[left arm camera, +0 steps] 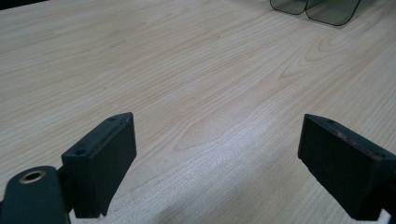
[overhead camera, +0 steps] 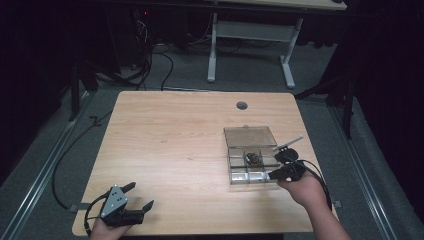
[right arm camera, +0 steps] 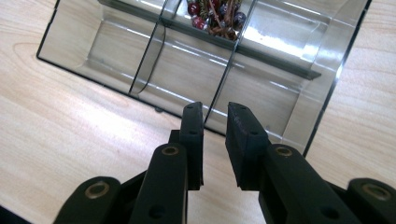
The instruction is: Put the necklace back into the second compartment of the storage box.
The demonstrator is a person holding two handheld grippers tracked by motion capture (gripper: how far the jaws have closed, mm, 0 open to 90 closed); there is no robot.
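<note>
A clear plastic compartment box (overhead camera: pixel 250 136) lies on the right half of the wooden table (overhead camera: pixel 175 135) with its lid open toward the far side. Dark red and brown beads (overhead camera: pixel 254 158) fill one middle compartment; the beads (right arm camera: pixel 217 11) sit beyond my jaws in the right gripper view. My right gripper (overhead camera: pixel 274 174) is at the box's right near corner. In its own view the right gripper (right arm camera: pixel 215 109) hovers over the box's near wall (right arm camera: pixel 299 70), jaws drawn together to a narrow gap with nothing between. My left gripper (overhead camera: pixel 139 196) rests near the front left edge, and its jaws stand wide open over bare wood (left arm camera: pixel 217 149).
A round cable hole (overhead camera: pixel 242 105) sits at the table's far middle. A thin pale rod (overhead camera: pixel 290 144) sticks out just right of the box, above the right gripper. The box's dark translucent corners (left arm camera: pixel 322 9) show far off in the left gripper view. Cables and white table legs (overhead camera: pixel 212 50) lie beyond.
</note>
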